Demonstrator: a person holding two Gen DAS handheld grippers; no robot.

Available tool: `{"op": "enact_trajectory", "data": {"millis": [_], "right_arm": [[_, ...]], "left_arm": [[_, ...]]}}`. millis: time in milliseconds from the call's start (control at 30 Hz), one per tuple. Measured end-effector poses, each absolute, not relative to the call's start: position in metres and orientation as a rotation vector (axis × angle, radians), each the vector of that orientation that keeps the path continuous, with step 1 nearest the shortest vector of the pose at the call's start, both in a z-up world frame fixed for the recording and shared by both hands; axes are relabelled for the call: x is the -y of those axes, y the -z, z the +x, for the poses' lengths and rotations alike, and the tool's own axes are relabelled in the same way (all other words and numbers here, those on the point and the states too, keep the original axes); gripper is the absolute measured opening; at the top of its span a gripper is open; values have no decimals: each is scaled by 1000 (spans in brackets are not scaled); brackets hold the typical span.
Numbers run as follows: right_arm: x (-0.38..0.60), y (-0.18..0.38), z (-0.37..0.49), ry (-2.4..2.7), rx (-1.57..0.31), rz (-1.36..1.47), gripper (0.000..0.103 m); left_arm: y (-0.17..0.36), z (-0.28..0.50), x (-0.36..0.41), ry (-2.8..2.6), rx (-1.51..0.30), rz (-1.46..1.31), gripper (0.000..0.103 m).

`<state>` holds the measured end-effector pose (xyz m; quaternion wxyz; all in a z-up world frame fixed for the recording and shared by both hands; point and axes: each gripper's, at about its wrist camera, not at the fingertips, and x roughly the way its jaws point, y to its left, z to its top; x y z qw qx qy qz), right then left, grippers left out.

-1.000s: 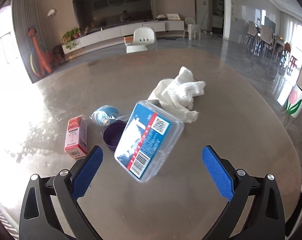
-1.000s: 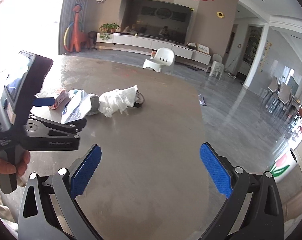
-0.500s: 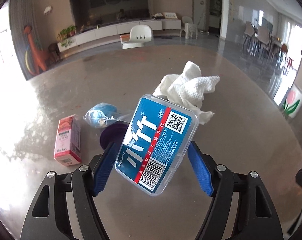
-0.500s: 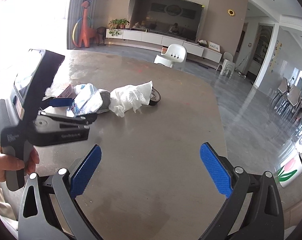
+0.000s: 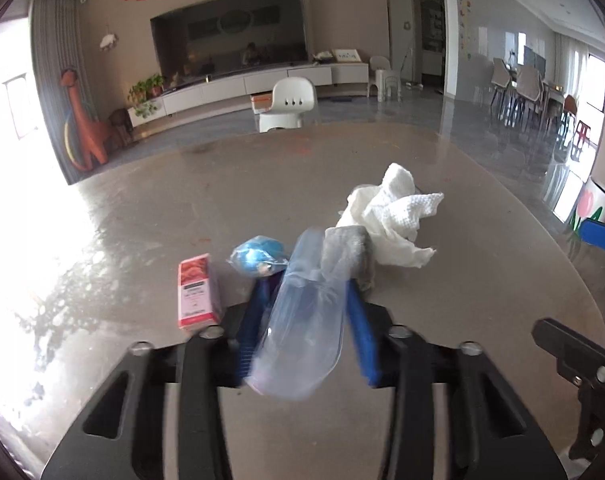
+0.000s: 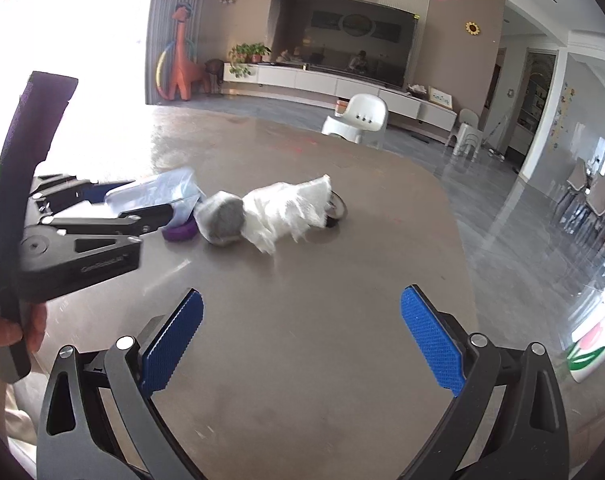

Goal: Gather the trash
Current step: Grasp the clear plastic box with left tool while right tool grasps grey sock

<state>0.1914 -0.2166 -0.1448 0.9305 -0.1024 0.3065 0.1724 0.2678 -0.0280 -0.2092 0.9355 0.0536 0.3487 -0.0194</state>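
Note:
A clear plastic box (image 5: 302, 320) with a blue label sits between the blue pads of my left gripper (image 5: 306, 292). The jaws are closing and both pads press on its sides; the box is turned edge-on and tilted. On the table beyond it lie a crumpled white paper towel (image 5: 394, 212), a grey wrapped ball (image 5: 348, 248), a blue wrapped lump (image 5: 258, 256) and a small pink carton (image 5: 196, 292). My right gripper (image 6: 302, 294) hovers open over bare table, well short of the pile. From there the left gripper (image 6: 142, 216) shows at the left with the box (image 6: 158, 188).
A purple cap (image 6: 180, 230) lies by the grey ball (image 6: 222, 220), and a dark ring (image 6: 338, 210) peeks from behind the towel (image 6: 290, 212). The brown table (image 5: 182, 208) rounds off at the right. A white chair (image 5: 288, 104) stands past its far edge.
The left jaws went from wide open to closed on the plastic box, which turned edge-on and tilted. The right gripper drifted a little closer to the pile.

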Motion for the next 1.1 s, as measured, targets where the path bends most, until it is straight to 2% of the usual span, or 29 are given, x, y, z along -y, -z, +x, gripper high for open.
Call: {"op": "enact_trajectory", "data": {"millis": [200, 900, 933, 1000, 1067, 1100], "right_arm": [[195, 143, 203, -392, -622, -190, 98], [108, 165, 264, -476, -637, -214, 98], [104, 168, 266, -480, -642, -219, 95], [99, 173, 272, -474, -662, -226, 77], [97, 180, 281, -472, -695, -218, 43], [96, 182, 284, -470, -714, -212, 37]], "left_arm": [[218, 270, 12, 78, -745, 83, 29], [189, 257, -34, 63, -709, 7, 29], [188, 256, -35, 64, -707, 6, 29], [189, 258, -37, 63, -704, -1, 29], [189, 259, -40, 62, -703, -11, 29], [189, 259, -42, 61, -702, -17, 29]]}}
